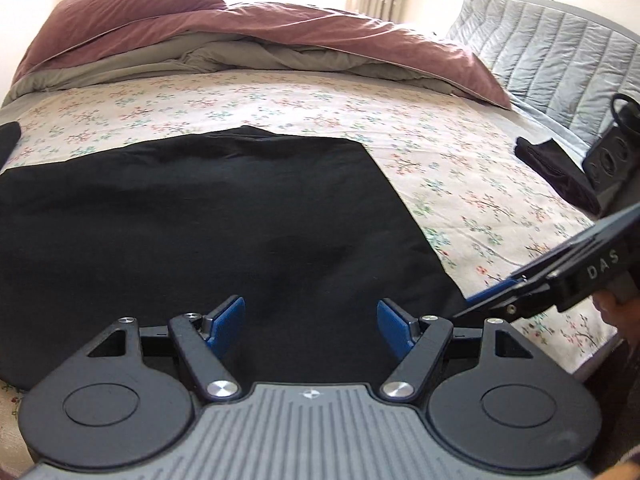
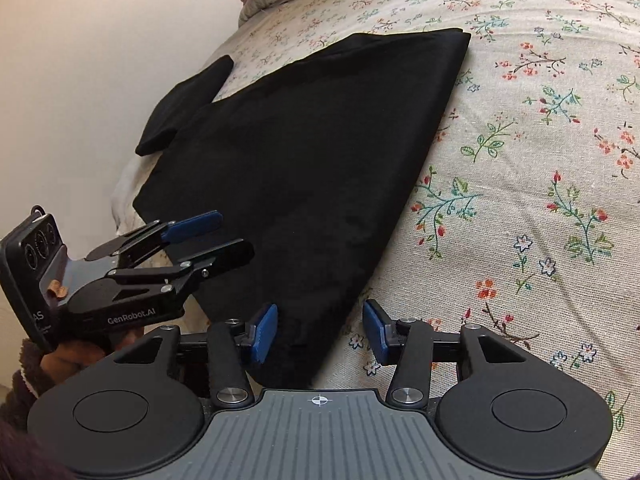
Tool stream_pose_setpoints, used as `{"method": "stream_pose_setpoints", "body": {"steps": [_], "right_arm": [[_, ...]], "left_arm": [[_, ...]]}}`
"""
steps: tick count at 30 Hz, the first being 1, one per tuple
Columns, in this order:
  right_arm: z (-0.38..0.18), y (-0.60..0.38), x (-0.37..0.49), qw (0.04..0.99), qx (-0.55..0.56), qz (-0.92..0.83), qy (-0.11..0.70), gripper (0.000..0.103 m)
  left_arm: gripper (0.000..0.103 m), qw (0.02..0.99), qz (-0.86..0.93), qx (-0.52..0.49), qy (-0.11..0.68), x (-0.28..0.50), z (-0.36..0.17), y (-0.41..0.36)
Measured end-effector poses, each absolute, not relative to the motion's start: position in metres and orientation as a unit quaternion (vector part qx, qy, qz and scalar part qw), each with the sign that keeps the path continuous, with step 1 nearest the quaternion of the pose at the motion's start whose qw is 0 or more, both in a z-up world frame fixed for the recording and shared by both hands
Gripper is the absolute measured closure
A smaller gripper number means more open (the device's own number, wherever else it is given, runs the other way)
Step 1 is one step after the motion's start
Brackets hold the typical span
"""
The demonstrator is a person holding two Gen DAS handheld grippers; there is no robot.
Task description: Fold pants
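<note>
The folded black fabric pants [image 1: 208,216] lay flat on the floral-print bedsheet [image 1: 440,168], spread out directly ahead of both tongs. The left tongs [image 1: 310,326] stood wide apart above the near edge of the pants, with nothing pressed between the blue pads. The right tongs [image 2: 320,330] were partly apart, straddling the near corner of the pants, the pads not pressing the cloth. A small folded black cloth [image 2: 188,104] lay beyond the pants' far left corner. A rumpled mauve duvet [image 1: 240,36] lay far ahead of the left tongs.
</note>
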State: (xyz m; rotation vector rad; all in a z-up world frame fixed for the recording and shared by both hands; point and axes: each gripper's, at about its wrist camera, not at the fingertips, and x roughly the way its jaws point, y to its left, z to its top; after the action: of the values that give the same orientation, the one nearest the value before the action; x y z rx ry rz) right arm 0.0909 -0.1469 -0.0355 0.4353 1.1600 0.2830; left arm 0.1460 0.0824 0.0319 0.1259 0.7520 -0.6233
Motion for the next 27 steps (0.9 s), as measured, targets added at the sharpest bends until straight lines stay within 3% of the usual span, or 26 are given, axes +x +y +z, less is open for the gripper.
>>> {"method": "stream_pose_setpoints", "body": {"steps": [5, 8, 21, 24, 26, 27], "right_arm": [[-0.04, -0.155, 0.086, 0.788, 0.243, 0.143, 0.547, 0.066], [-0.044, -0.157, 0.089, 0.777, 0.26, 0.15, 0.554, 0.077], [-0.019, -0.164, 0.1, 0.774, 0.305, 0.192, 0.521, 0.078], [-0.019, -0.167, 0.105, 0.771, 0.313, 0.197, 0.518, 0.077], [-0.017, -0.17, 0.108, 0.774, 0.313, 0.195, 0.515, 0.075], [-0.016, -0.172, 0.11, 0.777, 0.312, 0.191, 0.512, 0.075]], "left_arm": [[0.019, 0.865, -0.353, 0.103, 0.342, 0.122, 0.027, 0.066], [0.019, 0.854, -0.375, 0.12, 0.341, 0.112, 0.027, 0.055], [0.019, 0.856, -0.381, 0.132, 0.324, 0.094, 0.024, 0.023], [0.039, 0.872, -0.338, 0.134, 0.327, 0.099, 0.02, 0.019], [0.061, 0.882, -0.305, 0.125, 0.338, 0.107, 0.016, 0.019], [0.067, 0.884, -0.296, 0.116, 0.342, 0.11, 0.015, 0.021]]}}
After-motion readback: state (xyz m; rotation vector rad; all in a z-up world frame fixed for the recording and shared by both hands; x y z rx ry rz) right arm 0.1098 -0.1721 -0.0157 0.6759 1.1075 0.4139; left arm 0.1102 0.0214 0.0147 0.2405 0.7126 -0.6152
